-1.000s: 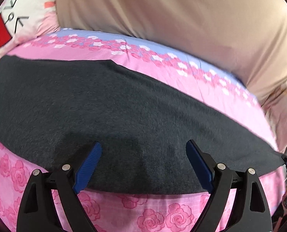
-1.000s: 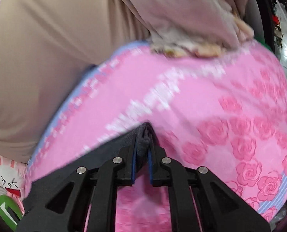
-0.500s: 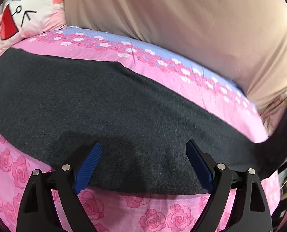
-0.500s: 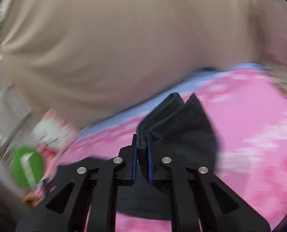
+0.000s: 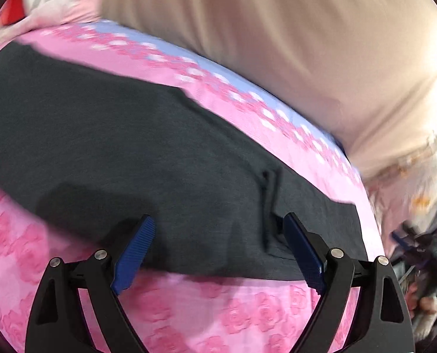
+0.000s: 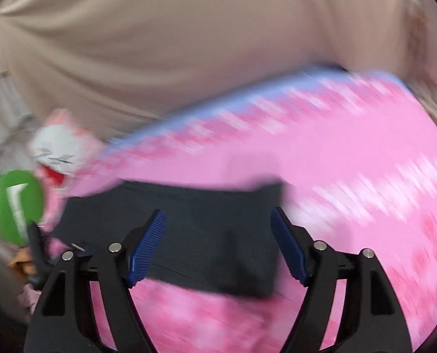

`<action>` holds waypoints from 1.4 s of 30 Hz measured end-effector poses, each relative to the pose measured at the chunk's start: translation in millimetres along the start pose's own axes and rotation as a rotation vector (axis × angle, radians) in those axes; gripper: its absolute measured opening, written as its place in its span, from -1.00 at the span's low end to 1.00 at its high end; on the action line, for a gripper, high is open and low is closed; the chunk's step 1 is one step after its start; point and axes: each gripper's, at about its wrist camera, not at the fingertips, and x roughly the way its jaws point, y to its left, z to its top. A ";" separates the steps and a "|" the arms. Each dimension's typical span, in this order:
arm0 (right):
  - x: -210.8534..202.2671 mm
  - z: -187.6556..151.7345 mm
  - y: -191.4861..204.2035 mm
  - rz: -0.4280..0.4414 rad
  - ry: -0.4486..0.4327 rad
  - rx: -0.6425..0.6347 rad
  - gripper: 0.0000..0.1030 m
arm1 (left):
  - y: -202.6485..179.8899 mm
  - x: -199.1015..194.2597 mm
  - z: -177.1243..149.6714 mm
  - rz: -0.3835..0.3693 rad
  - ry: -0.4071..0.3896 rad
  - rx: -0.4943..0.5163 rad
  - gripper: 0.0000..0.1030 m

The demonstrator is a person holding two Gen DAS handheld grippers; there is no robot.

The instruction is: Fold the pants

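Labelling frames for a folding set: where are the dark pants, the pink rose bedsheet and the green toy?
dark pants (image 5: 159, 158): left wrist view, flat middle of the fabric.
pink rose bedsheet (image 5: 218, 317): left wrist view, near strip.
green toy (image 6: 18, 206): right wrist view, its round face.

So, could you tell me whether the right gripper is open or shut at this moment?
Open. The right gripper has its blue fingers spread wide with nothing between them; the dark pants lie flat on the pink sheet beyond.
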 end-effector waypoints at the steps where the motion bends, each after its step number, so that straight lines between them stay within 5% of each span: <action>1: 5.0 -7.2 -10.4 0.003 0.024 0.032 0.39 | -11.1 6.0 2.6 -0.010 0.012 0.027 0.68; 7: 39.9 -37.5 -28.0 0.097 0.115 0.133 0.40 | -41.4 37.7 1.5 -0.052 0.080 0.045 0.68; 14: 58.3 -44.3 -1.6 0.081 0.056 0.059 0.43 | -42.8 39.1 -2.4 -0.031 0.063 0.075 0.68; 17: 62.6 -42.2 0.7 0.076 0.053 0.061 -0.02 | -48.9 42.6 -4.4 -0.018 0.071 0.109 0.68; 19: 64.1 -40.6 -5.1 0.104 0.055 0.093 -0.60 | -52.8 42.3 -6.1 -0.010 0.067 0.129 0.68; 21: 60.1 -38.3 -6.2 0.122 0.038 0.087 -0.69 | -53.3 40.9 -7.0 -0.004 0.055 0.132 0.68; 31: 23.1 -25.7 -19.6 0.074 -0.065 -0.001 -0.78 | -71.0 32.5 -13.2 0.082 0.031 0.199 0.68; 39: -13.6 -32.8 -92.6 -0.046 -0.130 0.111 -0.77 | -72.9 38.5 -15.0 0.088 0.047 0.212 0.68; 42: -7.7 -40.3 -114.1 -0.038 -0.067 0.139 -0.70 | -64.5 42.2 -13.2 0.072 0.062 0.168 0.68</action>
